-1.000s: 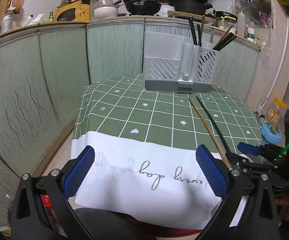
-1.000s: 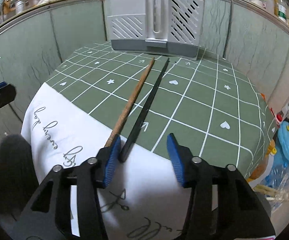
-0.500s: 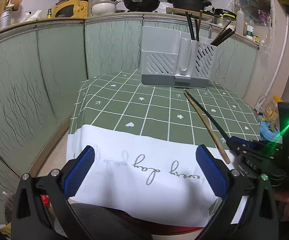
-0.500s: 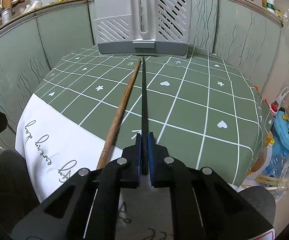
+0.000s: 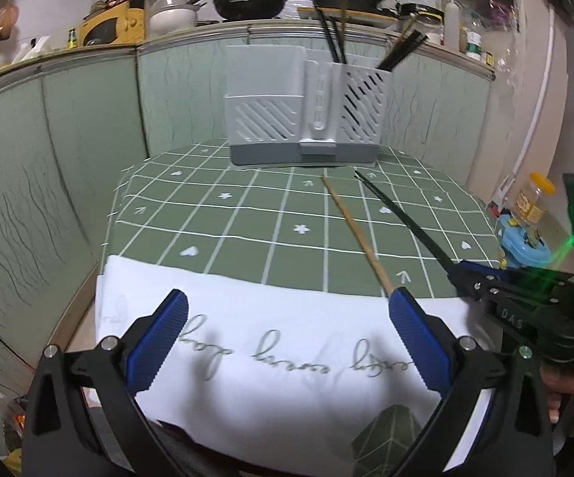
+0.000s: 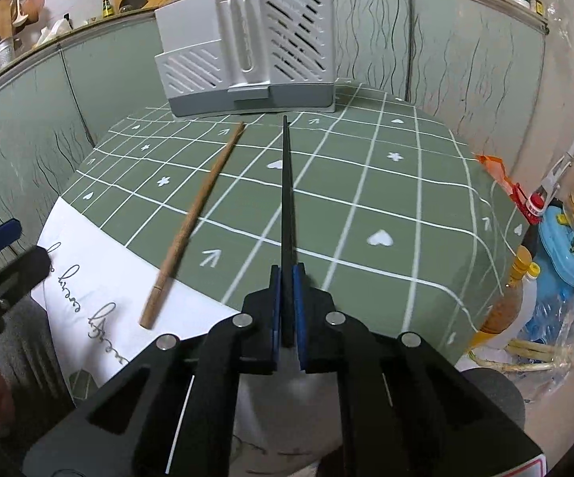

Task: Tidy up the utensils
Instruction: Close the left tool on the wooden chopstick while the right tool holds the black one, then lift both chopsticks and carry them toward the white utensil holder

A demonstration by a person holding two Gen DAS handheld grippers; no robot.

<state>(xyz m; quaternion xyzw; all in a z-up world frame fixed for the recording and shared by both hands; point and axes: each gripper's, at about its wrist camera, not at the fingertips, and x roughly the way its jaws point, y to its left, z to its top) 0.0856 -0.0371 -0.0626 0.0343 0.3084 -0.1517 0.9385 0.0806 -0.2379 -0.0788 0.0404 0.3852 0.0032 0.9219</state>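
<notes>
My right gripper (image 6: 285, 278) is shut on the thick end of a black chopstick (image 6: 287, 198), whose tip points toward the grey utensil holder (image 6: 247, 51) at the far edge of the table. In the left wrist view the same black chopstick (image 5: 402, 218) hangs slightly above the cloth, held by the right gripper (image 5: 463, 274). A wooden chopstick (image 6: 195, 218) lies on the green checked tablecloth (image 6: 366, 183) to its left, also the wooden chopstick (image 5: 356, 234). My left gripper (image 5: 287, 310) stands open over the white cloth edge, holding nothing. The holder (image 5: 304, 107) has several chopsticks in its right compartment.
Green panelled walls close in behind and left of the table. On the floor at the right stand a blue container (image 6: 569, 246), bottles and a bag. A shelf above the walls holds pots (image 5: 249, 0) and jars. A hand (image 5: 573, 401) grips the right tool.
My right gripper closed on the black chopstick and lifted it, swinging its tip away from the wooden one. The left gripper slid sideways, still open.
</notes>
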